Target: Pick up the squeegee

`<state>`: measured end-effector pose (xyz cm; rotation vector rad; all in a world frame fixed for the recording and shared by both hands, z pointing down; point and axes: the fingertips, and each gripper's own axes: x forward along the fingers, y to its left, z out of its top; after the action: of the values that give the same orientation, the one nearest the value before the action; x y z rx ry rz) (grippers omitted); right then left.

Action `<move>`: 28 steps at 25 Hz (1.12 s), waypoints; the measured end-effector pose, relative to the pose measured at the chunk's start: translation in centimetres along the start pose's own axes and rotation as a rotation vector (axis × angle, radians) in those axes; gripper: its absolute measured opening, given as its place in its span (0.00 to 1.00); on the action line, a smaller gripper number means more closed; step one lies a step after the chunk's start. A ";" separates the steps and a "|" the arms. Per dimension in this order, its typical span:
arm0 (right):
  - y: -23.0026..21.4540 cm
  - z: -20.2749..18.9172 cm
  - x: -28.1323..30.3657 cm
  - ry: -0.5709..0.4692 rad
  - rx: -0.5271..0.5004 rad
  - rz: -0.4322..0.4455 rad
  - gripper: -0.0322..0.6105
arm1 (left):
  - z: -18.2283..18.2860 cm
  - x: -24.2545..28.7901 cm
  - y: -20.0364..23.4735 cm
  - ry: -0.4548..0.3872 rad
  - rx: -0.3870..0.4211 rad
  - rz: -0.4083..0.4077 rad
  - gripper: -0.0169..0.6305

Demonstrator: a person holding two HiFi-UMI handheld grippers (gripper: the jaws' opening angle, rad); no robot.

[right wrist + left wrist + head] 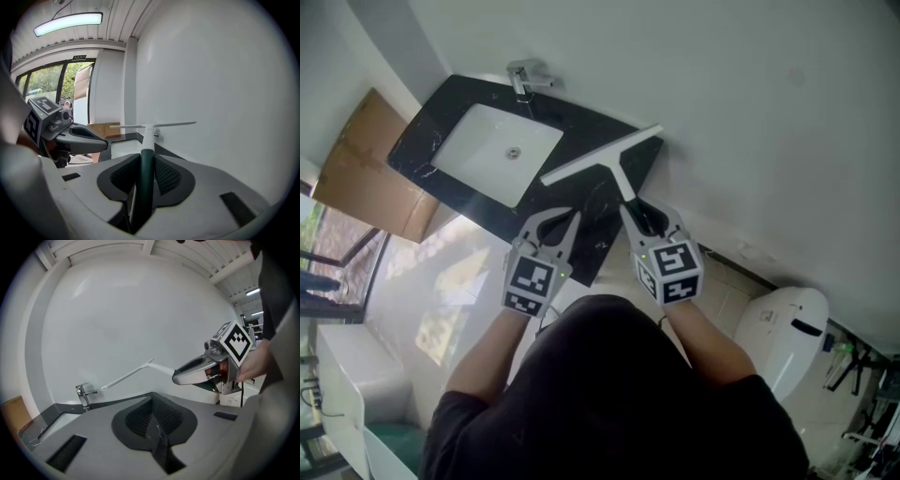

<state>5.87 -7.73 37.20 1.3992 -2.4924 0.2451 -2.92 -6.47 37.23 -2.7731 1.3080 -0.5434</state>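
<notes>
Now, writing: only black-and-white square marker patterns on the grippers' cubes. The green sign over the window in the right gripper view is too small to read.
Containers: one white sink basin, sunk in the black countertop. Inside it is just a round drain, and a chrome faucet stands at its far rim.
Squeegee: one squeegee with a white blade and stem and a dark green grip. It's up off the countertop, over the right end, blade crosswise and close to the white wall. Whether it touches the wall, can't tell.
Right gripper: the right gripper is clamped on that dark green grip. The handle runs straight out between the pads, and the blade sits level at the far end.
Left gripper: the left gripper has its jaws pressed together with nothing between them. It hovers just beside the right one, over the counter's near edge.
Cubes: two, one per gripper, the left cube and the right cube. Each shows a small green light.
Count: two grippers, one squeegee, one basin, one faucet and one drain. There's also one sheet of cardboard beside the counter's left end.
</notes>
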 end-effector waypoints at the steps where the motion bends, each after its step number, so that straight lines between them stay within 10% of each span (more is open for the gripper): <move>1: 0.2 0.1 0.0 0.002 0.004 -0.008 0.21 | 0.0 -0.2 0.2 -0.001 0.004 -0.009 0.03; 28: 2.0 1.2 0.6 0.004 -0.016 -0.062 0.21 | 0.7 -0.8 2.3 -0.050 0.010 -0.052 0.03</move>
<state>3.64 -7.54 36.21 1.4652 -2.4384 0.2152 -4.88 -7.44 35.89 -2.8005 1.2229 -0.4789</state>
